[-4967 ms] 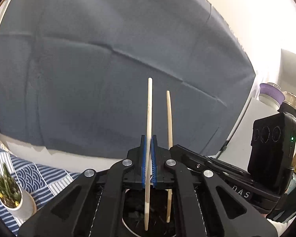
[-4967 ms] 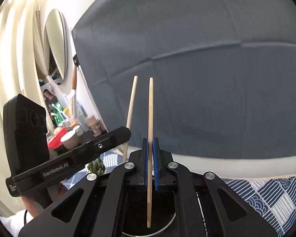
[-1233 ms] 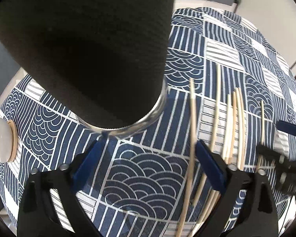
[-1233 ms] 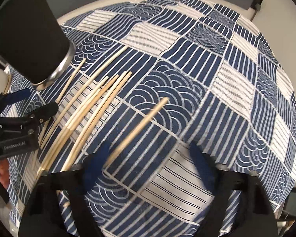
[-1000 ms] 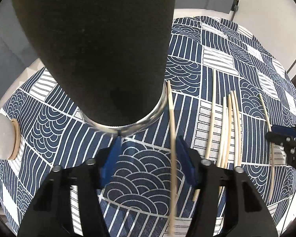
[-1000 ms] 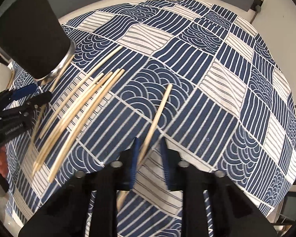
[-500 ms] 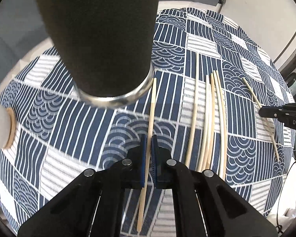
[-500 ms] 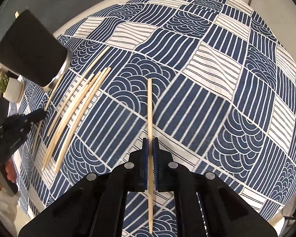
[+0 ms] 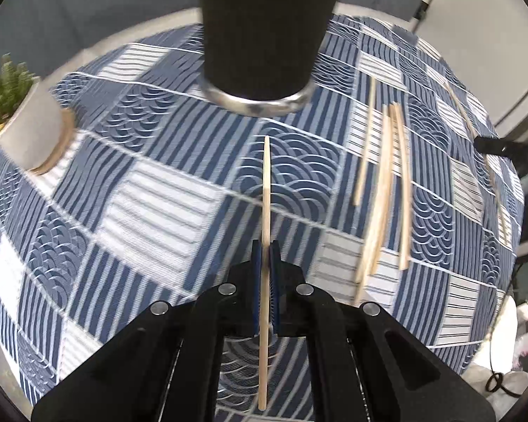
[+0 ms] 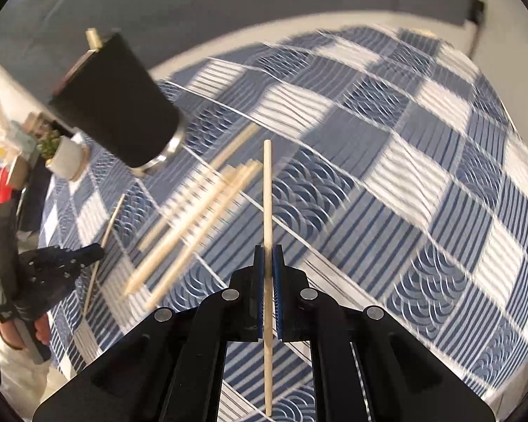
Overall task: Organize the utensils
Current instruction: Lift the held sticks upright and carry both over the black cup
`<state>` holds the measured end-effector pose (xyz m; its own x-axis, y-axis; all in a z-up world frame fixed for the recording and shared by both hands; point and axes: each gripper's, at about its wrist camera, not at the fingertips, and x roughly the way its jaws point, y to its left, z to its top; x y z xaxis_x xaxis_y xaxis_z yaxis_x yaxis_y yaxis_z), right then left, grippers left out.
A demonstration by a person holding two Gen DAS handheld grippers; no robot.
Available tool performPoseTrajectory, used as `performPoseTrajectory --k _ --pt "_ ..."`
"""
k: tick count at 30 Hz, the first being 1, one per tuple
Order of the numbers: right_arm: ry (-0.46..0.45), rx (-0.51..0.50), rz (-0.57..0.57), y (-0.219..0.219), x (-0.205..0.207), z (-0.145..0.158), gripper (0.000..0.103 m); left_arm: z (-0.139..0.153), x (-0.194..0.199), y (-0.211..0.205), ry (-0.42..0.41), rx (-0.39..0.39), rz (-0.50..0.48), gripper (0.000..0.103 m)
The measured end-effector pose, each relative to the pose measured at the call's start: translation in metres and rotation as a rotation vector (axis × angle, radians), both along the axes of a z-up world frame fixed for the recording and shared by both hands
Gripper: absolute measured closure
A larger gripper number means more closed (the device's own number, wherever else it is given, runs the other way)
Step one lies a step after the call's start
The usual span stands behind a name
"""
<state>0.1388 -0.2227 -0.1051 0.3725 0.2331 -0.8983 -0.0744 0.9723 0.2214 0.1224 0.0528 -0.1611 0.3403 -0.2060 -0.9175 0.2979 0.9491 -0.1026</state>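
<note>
From the left wrist view, we have the left gripper (image 9: 265, 260) clamped tight on one chopstick (image 9: 266, 193), its blue pads pressed against the stick near the middle of its length. The stick runs straight ahead toward the cup (image 9: 260, 35), the dark holder with a metal base ring, and its far tip stops short of that ring. We judge the stick to be off the cloth (image 9: 140, 193), though the blur makes that hard to confirm. To the right of the cup, a loose group of chopsticks (image 9: 383, 190) lies on the cloth, about four or five as far as we can count. Further right of the cup, the tip of the right gripper shows at the frame edge. A small plant pot (image 9: 31, 133) stands to the left of the cup.

From the right wrist view, we have the right gripper (image 10: 268, 263) shut on a second chopstick (image 10: 267, 211), held the same way, with the stick pointing ahead and to the right of the cup (image 10: 116, 102). At least one stick end (image 10: 93, 38) pokes out above the cup's rim, so we take it that some sorting is already done. Between us and the cup the group (image 10: 193, 221) lies unsorted on the cloth, blurred. The left gripper (image 10: 67, 260) shows below the cup at the frame's left, with its stick.

By our judgement the task is partway through: two sticks are in hand and not yet in the cup, and the group by the cup remains to be collected.
</note>
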Motion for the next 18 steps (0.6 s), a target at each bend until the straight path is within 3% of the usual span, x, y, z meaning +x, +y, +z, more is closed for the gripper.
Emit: performPoseTrajectory --k 6,10,18 --pt "-0.072 0.011 0.11 0.026 0.019 0.03 0.098 0.016 -0.004 0.03 0.007 -0.041 0.112 0.099" --pt "-0.122 0.049 0.173 0.04 0.033 0.05 0.098 0.036 -0.005 0.036 -0.065 0.013 0.166 0.099" --pt "-0.173 0.066 0.317 0.066 0.069 0.078 0.098 0.069 0.004 0.044 -0.133 -0.011 0.297 0.098"
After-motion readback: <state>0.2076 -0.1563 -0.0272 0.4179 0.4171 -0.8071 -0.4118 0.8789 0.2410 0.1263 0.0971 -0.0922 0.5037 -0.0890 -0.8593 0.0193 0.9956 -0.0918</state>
